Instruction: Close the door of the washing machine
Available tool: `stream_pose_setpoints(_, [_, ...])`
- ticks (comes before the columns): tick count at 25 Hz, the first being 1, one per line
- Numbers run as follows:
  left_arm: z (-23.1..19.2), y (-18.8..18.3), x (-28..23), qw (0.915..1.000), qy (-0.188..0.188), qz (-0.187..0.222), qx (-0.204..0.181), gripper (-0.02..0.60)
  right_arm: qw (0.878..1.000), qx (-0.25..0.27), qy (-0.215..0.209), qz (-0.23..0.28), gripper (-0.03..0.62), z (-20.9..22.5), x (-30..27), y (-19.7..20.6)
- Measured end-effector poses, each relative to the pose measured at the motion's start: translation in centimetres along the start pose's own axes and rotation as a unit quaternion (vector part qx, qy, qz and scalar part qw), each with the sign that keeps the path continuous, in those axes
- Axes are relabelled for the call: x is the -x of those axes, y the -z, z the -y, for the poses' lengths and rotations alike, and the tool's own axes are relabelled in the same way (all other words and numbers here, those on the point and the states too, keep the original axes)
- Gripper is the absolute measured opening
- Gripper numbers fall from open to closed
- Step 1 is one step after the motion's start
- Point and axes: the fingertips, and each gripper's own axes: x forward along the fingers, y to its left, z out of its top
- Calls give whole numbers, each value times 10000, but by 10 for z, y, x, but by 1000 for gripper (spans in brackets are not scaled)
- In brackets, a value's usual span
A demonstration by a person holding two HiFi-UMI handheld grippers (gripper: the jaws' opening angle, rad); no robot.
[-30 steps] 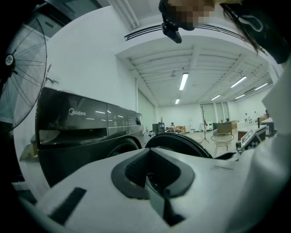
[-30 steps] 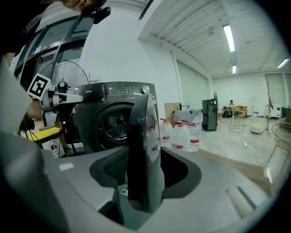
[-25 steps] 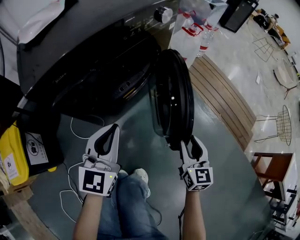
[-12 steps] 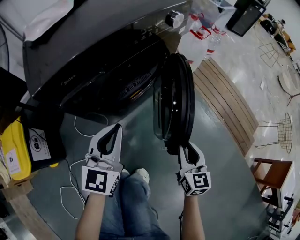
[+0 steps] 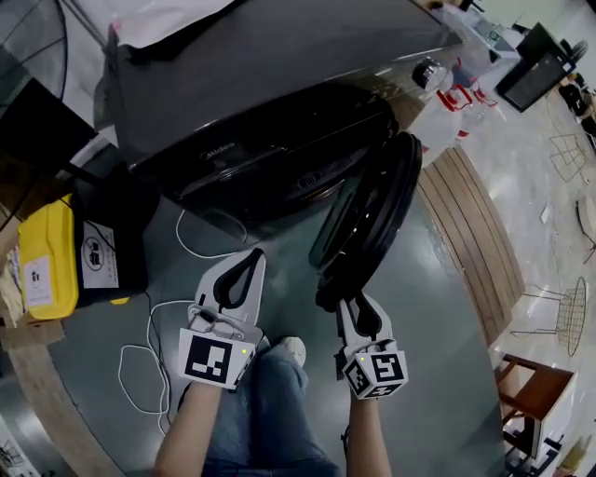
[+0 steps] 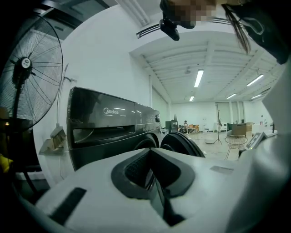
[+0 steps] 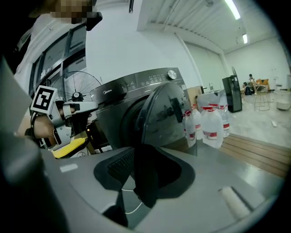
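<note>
Right hand-held gripper (image 5: 343,303) clamps door (image 5: 374,210) edge; left hand-held gripper (image 5: 251,255) closed, free.

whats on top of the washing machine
A white crumpled sheet or bag lies on the washing machine, near its back edge; nothing else shows on top. Whatever it covers is hidden.

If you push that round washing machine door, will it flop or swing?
It will probably swing as one stiff piece: the door looks like a thick, hard ring joined to the washing machine at one side. It likely feels heavy, being so chunky. Its shiny rim might be slippery, though the right hand-held gripper pinches its edge.
</note>
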Motion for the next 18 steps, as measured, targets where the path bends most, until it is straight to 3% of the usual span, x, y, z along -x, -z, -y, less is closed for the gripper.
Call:
stream_pose_setpoints(9, [-38, 8, 24, 9990, -427, 43, 121, 8, 9938, 448, -1003, -142, 164, -61, -61, -5])
stream_pose_setpoints(18, [-59, 16, 28, 9984, -537, 43, 150, 8, 9861, 656, -1527, 25, 127, -96, -115, -20])
